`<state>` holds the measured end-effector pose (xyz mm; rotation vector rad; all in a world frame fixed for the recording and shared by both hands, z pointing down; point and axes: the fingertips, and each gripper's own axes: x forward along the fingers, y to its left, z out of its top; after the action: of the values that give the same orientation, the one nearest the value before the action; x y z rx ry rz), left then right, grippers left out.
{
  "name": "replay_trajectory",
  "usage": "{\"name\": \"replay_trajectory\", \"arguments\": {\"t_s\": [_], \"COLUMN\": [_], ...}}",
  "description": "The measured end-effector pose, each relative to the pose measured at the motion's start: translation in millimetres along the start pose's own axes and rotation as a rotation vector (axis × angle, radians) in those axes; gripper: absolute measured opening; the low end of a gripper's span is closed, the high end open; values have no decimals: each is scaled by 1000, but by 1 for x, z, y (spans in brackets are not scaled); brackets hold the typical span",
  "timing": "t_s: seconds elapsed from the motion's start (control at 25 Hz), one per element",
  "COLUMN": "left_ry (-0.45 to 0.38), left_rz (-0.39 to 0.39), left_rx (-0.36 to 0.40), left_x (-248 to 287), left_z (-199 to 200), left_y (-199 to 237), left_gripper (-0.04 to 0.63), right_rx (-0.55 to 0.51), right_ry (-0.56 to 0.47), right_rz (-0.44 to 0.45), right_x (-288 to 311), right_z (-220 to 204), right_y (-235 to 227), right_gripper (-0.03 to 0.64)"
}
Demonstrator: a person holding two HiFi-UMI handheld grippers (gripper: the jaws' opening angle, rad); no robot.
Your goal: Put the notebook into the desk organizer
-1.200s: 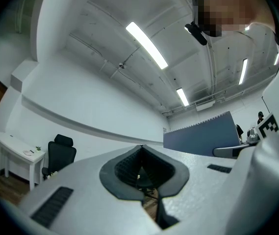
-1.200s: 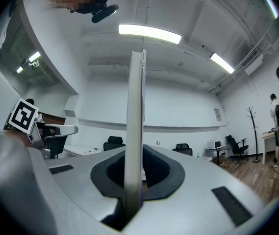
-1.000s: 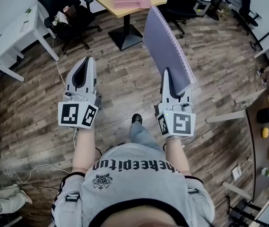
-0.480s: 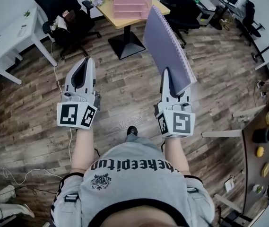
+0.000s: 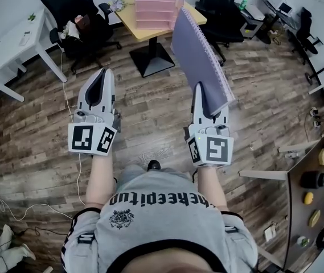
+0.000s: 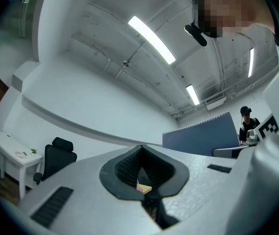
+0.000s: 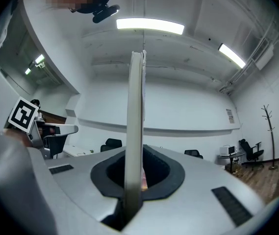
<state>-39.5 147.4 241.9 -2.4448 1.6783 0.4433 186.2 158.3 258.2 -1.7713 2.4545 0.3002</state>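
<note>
Right gripper view shows the right tongs [image 7: 134,180] shut tight on the bottom edge of the notebook [image 7: 135,106]. The notebook stands up straight between them, seen from its thin side. In the head view it has a purple cover and wire rings down its right side. It leans up and away in the air, over the wooden floor [image 5: 144,107].

Left gripper view shows the left tongs [image 6: 141,148] closed, tips touching, with nothing in them. They are held out beside the right tongs, well apart from them.

Farther off stands the pink desk organizer [image 5: 157,1], a stack of trays. It sits on a small yellow desk [image 5: 130,16], near the middle of the top. The notebook is not in it. From the head view, the notebook's top corner shows just in front of the organizer's right side. A black chair [image 5: 76,10] stands left of the desk and another black chair [image 5: 218,10] stands right of it.
</note>
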Motion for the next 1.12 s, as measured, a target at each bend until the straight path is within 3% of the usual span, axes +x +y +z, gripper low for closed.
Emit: {"name": "replay_trajectory", "arguments": {"t_s": [0.56, 1.12], "left_ry": [28, 13], "left_rz": [8, -36], "left_rx": [-5, -3], "left_x": [56, 157], "left_z": [-31, -44], "left_y": [26, 96], "left_gripper": [5, 3], "right_rx": [6, -11], "right_ry": [22, 5], "right_rz": [5, -36], "right_x": [62, 178], "right_z": [-28, -37], "right_y": [-19, -25], "right_gripper": [31, 31]}}
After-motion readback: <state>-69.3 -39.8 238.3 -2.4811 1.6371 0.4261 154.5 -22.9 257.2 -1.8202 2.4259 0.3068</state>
